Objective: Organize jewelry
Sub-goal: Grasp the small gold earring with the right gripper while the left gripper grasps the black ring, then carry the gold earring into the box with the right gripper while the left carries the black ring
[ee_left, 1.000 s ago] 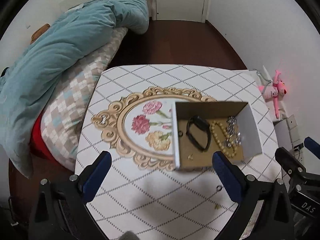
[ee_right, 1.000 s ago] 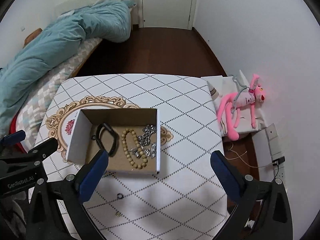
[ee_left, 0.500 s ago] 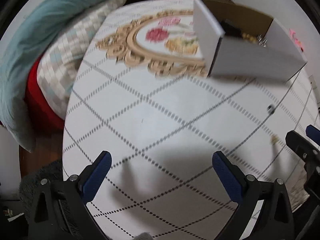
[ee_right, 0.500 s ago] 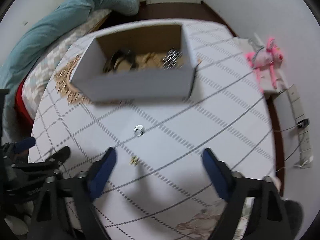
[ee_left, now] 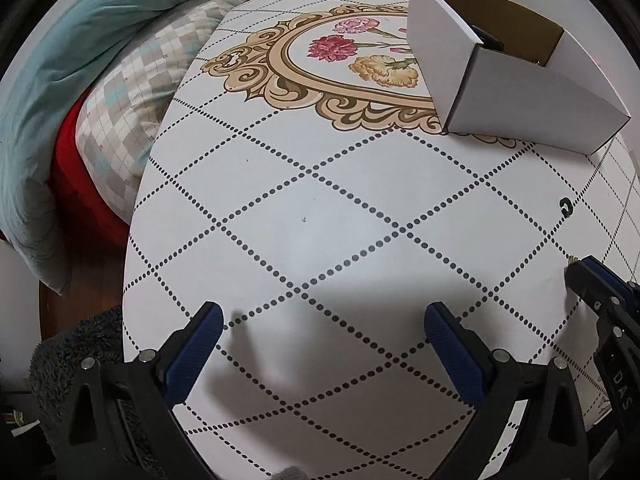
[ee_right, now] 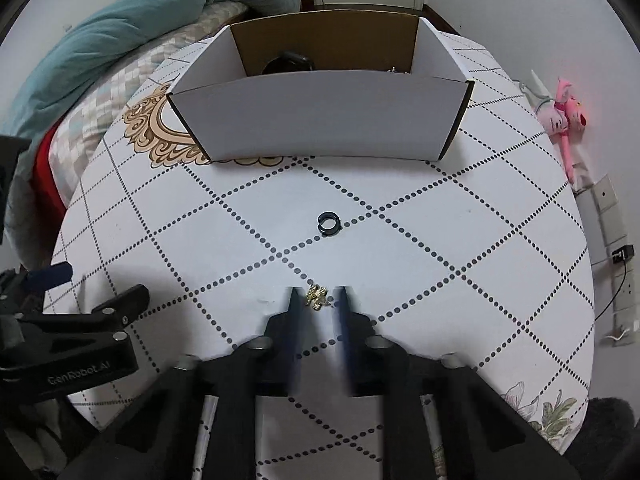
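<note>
Two grippers low over a white table (ee_right: 500,264) printed with dotted diamonds. Nearest, right gripper (ee_right: 316,300) narrowed to a small gap, blue fingers (ee_right: 294,308) blurred, flanking a small gold earring (ee_right: 316,298) lying on the tabletop; cannot tell whether the pads actually touch it. Same gripper seen from the left wrist view at the right edge (ee_left: 580,276), only a tip showing, the gold piece (ee_left: 573,257) just beyond it. Left gripper (ee_left: 320,320) spread wide, blue pads (ee_left: 200,340) well apart, nothing between them but bare table and shadow; in the right wrist view, visible at the left edge (ee_right: 120,300) beside the right one.

Farther out, a small dark open ring (ee_right: 329,222) flat on the table, apart from the earring, between it and the box; also seen in the left wrist view near the right side (ee_left: 566,203).

Beyond that, a white cardboard box (ee_right: 320,120) with a brown inside, sitting partly over a gold scrollwork frame (ee_left: 280,80) with printed flowers (ee_left: 332,46). Inside the box, a black band (ee_right: 288,62) peeking above the front wall and a glint of silver chain (ee_right: 394,70) at the right corner; rest of the contents hidden.

Farthest, a teal duvet (ee_right: 140,28) on a checked bed cover (ee_left: 132,88) left of the table, and a pink plush toy (ee_right: 566,116) against the right wall.
</note>
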A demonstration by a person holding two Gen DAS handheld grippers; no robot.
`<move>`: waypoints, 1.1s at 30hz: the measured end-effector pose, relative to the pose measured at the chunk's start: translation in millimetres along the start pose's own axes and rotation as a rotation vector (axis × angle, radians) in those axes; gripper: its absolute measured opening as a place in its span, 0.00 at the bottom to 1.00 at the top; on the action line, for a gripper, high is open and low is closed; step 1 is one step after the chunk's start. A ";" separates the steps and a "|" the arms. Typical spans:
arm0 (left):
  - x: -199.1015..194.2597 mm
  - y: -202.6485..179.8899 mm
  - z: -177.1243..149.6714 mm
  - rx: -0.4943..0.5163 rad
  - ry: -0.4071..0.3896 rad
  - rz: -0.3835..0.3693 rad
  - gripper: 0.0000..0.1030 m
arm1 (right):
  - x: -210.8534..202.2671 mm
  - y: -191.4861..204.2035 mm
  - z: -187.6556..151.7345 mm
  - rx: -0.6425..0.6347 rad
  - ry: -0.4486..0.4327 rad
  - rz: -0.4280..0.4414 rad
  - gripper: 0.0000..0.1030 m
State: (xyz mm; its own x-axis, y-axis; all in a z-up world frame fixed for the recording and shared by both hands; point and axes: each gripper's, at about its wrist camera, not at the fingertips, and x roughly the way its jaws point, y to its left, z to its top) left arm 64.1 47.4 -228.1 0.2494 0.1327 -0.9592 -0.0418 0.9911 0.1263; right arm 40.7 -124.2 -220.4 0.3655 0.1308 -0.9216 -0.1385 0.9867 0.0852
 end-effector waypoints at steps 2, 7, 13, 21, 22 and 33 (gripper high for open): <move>-1.2 0.0 -0.1 0.001 -0.003 0.001 1.00 | -0.4 -4.0 0.9 0.013 0.001 0.020 0.13; -16.1 -7.9 7.2 0.003 -0.048 -0.011 0.99 | -15.9 -29.3 4.2 0.084 -0.028 0.058 0.13; -25.2 -61.2 25.5 0.051 -0.092 -0.118 0.99 | -27.2 -77.7 14.6 0.178 -0.058 0.008 0.13; -22.1 -131.0 34.3 0.145 -0.115 -0.186 0.76 | -25.4 -131.4 15.1 0.277 -0.054 -0.046 0.13; -21.8 -136.2 34.2 0.152 -0.116 -0.181 0.71 | -24.7 -133.4 15.4 0.281 -0.055 -0.048 0.13; -23.1 -158.4 41.1 0.204 -0.148 -0.198 0.16 | -26.8 -150.0 19.0 0.301 -0.068 -0.047 0.13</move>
State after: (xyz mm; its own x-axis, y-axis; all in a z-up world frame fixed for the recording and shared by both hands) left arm 104.8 -112.3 -215.6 0.3724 -0.0777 -0.9248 0.2129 0.9771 0.0037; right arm 69.2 -273.9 -201.3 0.4269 0.0804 -0.9007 0.1556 0.9747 0.1607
